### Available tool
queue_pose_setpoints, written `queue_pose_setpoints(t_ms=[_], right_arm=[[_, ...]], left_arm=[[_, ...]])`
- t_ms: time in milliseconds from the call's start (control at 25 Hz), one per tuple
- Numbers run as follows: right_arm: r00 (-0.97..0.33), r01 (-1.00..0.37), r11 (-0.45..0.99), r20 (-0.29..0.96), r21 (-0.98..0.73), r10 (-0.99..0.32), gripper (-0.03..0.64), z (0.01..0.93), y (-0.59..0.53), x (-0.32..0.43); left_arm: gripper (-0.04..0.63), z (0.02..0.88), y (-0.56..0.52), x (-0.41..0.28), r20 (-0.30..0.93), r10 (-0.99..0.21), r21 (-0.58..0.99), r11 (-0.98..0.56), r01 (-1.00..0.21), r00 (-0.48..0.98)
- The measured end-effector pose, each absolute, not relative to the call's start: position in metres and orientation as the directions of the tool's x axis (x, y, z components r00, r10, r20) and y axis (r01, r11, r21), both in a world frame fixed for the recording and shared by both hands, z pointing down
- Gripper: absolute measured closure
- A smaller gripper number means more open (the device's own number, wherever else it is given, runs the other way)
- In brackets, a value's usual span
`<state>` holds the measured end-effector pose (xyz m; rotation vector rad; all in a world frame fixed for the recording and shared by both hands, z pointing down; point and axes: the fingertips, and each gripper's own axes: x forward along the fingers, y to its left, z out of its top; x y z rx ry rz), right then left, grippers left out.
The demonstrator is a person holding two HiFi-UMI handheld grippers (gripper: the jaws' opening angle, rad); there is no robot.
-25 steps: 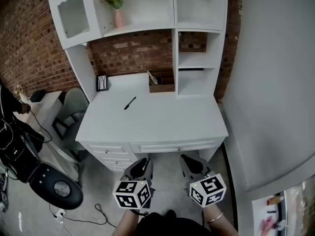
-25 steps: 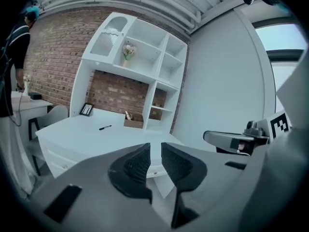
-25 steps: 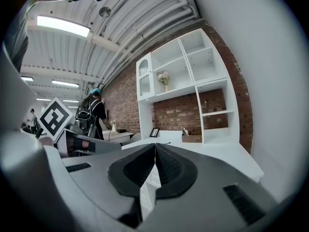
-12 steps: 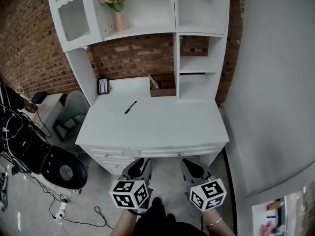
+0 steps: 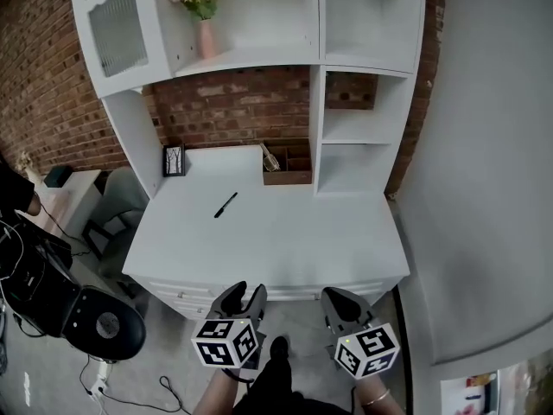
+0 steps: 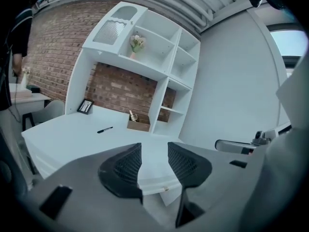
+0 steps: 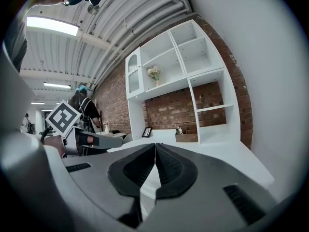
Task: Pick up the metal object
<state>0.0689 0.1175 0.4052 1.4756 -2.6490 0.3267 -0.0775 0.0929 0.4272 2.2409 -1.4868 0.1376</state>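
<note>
A small shiny metal object (image 5: 270, 156) (image 6: 132, 115) leans in a brown wooden box (image 5: 288, 166) (image 7: 186, 137) at the back of the white desk (image 5: 285, 240). Both grippers hover in front of the desk's near edge, well short of the box. My left gripper (image 5: 244, 296) (image 6: 154, 157) is open; its jaws have just been opening and nothing is between them. My right gripper (image 5: 338, 298) (image 7: 155, 164) is shut and empty. A black pen (image 5: 225, 204) (image 6: 105, 129) lies on the desk, left of centre.
A white hutch with shelves (image 5: 346, 102) rises behind the desk, with a pink vase of flowers (image 5: 205, 20) on it. A small picture frame (image 5: 174, 160) stands at the back left. Drawers (image 5: 186, 294) sit under the front edge. A black round device (image 5: 102, 327) and cables lie on the floor at left.
Both grippers have moved forward toward the desk's front edge. The left gripper's jaws, shut a second ago, now stand apart. The right gripper's jaws stay shut.
</note>
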Motion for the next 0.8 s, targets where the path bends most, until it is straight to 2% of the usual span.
queue_pose_setpoints(t_ms=[800], right_arm=[[-0.493, -0.87, 0.463, 0.248, -0.171, -0.834, 0.611, 0.412, -0.099, 0.03]], left_arm=[[0.399, 0.442, -0.152, -0.108, 0.374, -0.816, 0.323, -0.332, -0.887, 0.441]])
